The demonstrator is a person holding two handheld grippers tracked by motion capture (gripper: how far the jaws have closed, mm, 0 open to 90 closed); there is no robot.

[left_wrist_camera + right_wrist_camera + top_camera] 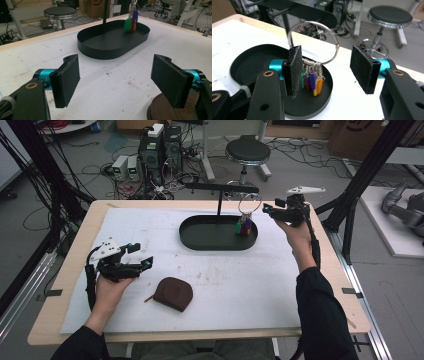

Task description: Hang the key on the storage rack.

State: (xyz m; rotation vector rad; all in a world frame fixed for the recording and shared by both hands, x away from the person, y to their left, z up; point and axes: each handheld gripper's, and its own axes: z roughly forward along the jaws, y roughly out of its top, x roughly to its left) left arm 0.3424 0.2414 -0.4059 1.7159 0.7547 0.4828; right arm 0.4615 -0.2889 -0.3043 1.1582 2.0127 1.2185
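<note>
A large metal key ring (249, 203) hangs from the black crossbar of a small stand (220, 187) at the far side of the table (75, 237). The stand's post rises out of an oval black tray (200, 241). A cluster of coloured key tags (243, 226), green, red, purple and orange, dangles from the ring's lower edge, down at the right end of the tray.

The right gripper (270, 209) is held up in the person's right hand, just to the right of the ring and above the table's far right part. Its jaws stand apart with nothing pressed between them. In the right gripper view the ring (313, 42) shows beyond the gap, partly behind one black pad, and the tags (312, 82) hang below it over the tray (249, 56). No earlier picture is there to compare, so I say only that the pads are clear of the ring.

The left gripper (145, 262) rests low at the near left of the table, in the person's left hand, well apart from the tray. Its jaws are also wide apart and hold nothing; in the left gripper view only the white table cover (112, 82) lies between the pads. Just to the right of it, near the front edge, lies a brown rounded pouch (173, 293), whose edge shows at the bottom right of the left gripper view (160, 112), beside one pad. The tray (110, 47) and tags (130, 23) lie farther off.

A round black stool (247, 152) stands on the floor beyond the table.
</note>
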